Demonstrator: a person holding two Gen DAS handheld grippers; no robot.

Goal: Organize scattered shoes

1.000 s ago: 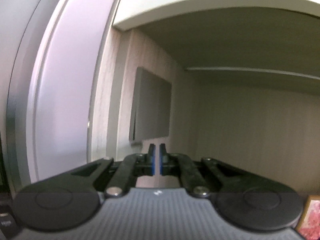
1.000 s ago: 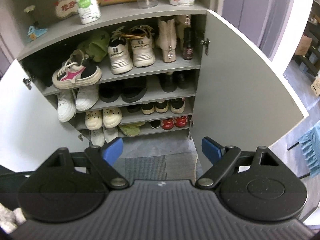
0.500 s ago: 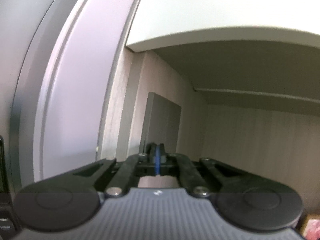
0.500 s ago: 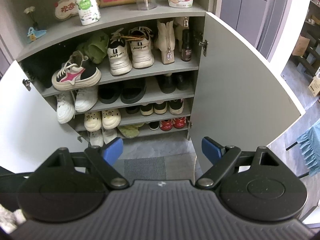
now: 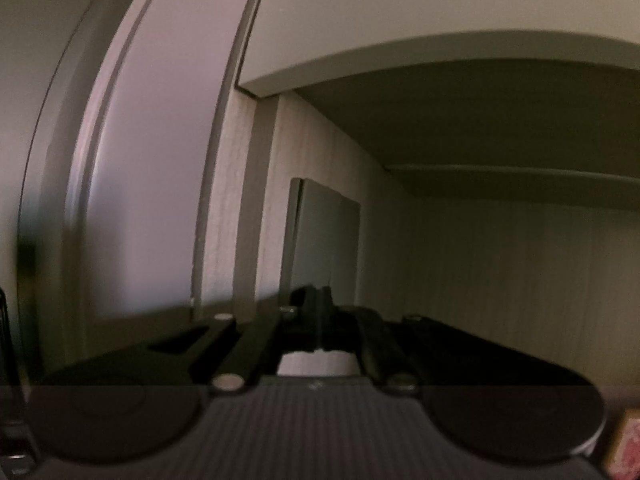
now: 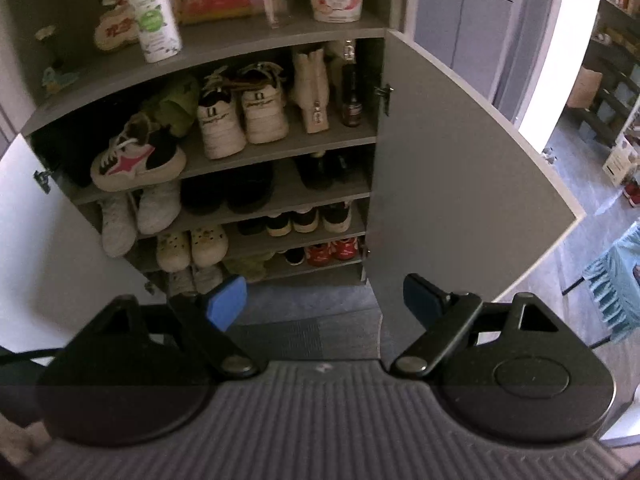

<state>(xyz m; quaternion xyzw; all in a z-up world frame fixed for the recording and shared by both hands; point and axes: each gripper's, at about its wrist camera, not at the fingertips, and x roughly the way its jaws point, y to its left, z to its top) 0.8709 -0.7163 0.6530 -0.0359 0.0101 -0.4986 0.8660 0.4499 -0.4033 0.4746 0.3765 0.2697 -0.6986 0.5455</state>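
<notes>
Hovering before open shoe cabinet (image 6: 280, 148), right gripper (image 6: 324, 298) spread wide and empty, left gripper (image 5: 320, 312) clenched, near wall.

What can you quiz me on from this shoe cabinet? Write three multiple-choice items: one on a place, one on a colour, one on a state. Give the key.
1. Where does the pink-star sneaker sit?
A. the top shoe shelf, left end
B. the floor mat
C. the ledge with the bottles

2. What colour is the small pair at the right of the lowest shelf?
A. blue
B. red
C. white

3. How is the right gripper?
A. shut on a shoe
B. shut on nothing
C. open, holding nothing

Key: 1 A, it lies at that shelf's front left edge. 2 B, both shoes show red. 3 C, its blue pads stand wide apart with only floor between them.
</notes>
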